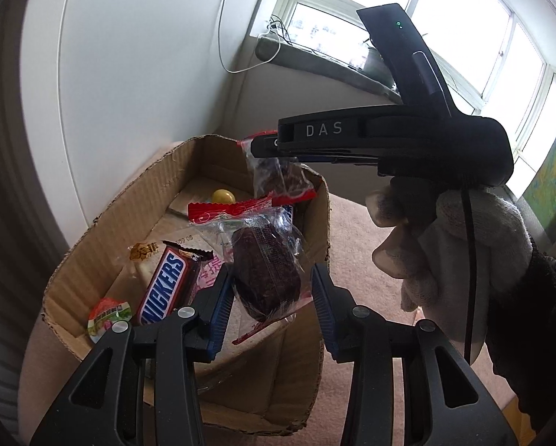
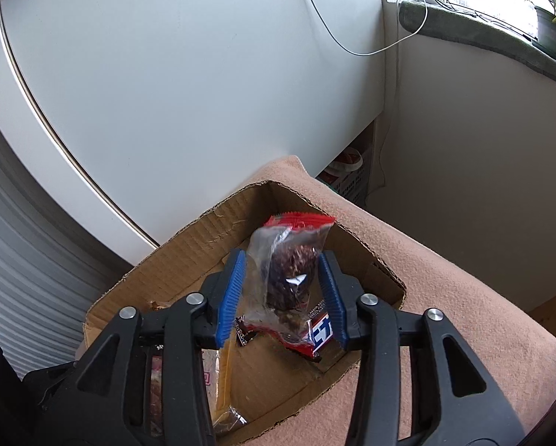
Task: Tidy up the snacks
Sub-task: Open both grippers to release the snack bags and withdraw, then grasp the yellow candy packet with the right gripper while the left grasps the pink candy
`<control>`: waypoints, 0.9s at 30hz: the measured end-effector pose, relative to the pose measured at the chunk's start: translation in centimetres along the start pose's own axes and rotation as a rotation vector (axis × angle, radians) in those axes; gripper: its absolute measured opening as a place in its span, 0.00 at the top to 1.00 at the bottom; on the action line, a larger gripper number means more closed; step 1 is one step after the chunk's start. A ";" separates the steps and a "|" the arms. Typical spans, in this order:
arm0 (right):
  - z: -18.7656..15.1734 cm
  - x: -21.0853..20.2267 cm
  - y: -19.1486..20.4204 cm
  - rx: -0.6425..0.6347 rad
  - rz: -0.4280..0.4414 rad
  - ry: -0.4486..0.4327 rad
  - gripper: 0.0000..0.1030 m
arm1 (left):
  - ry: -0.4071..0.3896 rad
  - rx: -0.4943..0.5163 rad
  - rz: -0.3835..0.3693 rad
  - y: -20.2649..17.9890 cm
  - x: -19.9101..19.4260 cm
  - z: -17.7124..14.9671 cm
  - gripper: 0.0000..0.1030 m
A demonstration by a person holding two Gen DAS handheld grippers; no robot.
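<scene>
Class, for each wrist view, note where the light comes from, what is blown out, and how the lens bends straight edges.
Left wrist view: daylight from the window, its panes blown out; the wall's edges bow. Right wrist view: softer light, a small glare spot on the clear snack packet; the wall's trim line curves strongly.

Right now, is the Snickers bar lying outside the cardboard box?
No. In the left wrist view the Snickers bar lies inside the cardboard box, beside other wrapped snacks.
</scene>
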State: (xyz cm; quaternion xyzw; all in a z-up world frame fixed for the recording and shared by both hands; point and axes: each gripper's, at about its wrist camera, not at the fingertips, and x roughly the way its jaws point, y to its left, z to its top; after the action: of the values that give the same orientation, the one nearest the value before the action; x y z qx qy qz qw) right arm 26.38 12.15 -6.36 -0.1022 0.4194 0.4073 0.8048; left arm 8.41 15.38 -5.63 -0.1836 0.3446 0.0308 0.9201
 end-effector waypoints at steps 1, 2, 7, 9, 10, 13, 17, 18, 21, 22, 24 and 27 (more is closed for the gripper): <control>0.0 -0.2 0.1 -0.001 -0.005 -0.009 0.31 | 0.004 -0.002 -0.001 0.0 0.0 0.0 0.53; 0.0 -0.4 0.1 -0.002 -0.011 -0.022 0.22 | 0.002 -0.002 0.000 0.0 0.0 0.0 0.47; -0.1 -1.9 -0.2 0.004 -0.036 -0.054 0.17 | -0.008 0.000 0.010 -0.1 -0.4 0.0 0.44; -0.3 -2.5 -0.4 0.006 -0.043 -0.057 0.17 | -0.012 0.002 0.012 -0.2 -0.6 0.0 0.44; -0.5 -2.9 -0.6 0.008 -0.051 -0.062 0.17 | -0.014 0.004 0.012 -0.3 -0.7 -0.1 0.44; -1.0 -4.2 -1.3 0.018 -0.066 -0.079 0.17 | -0.024 0.004 0.016 -0.4 -1.2 -0.2 0.44; -2.0 -6.6 -2.5 0.030 -0.082 -0.101 0.17 | -0.038 0.009 0.017 -0.9 -2.0 -0.4 0.44; -2.3 -7.3 -2.9 0.031 -0.088 -0.108 0.17 | -0.041 0.012 0.016 -1.0 -2.2 -0.4 0.44; -3.4 -9.6 -4.1 0.042 -0.108 -0.130 0.17 | -0.057 0.020 0.008 -1.7 -2.8 -0.5 0.44; -3.9 -10.4 -4.6 0.047 -0.112 -0.135 0.17 | -0.061 0.024 0.005 -2.0 -3.0 -0.6 0.44; -4.8 -11.8 -5.6 0.058 -0.124 -0.142 0.17 | -0.066 0.034 -0.008 -2.7 -3.3 -0.7 0.44; -6.6 -13.7 -7.2 0.076 -0.150 -0.145 0.17 | -0.070 0.059 -0.020 -4.0 -3.5 -1.0 0.44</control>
State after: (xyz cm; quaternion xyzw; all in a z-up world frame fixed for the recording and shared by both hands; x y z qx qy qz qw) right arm 23.51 -3.65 -1.40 -0.0727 0.3663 0.3360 0.8646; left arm 5.82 11.58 -2.79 -0.1587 0.3111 0.0181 0.9369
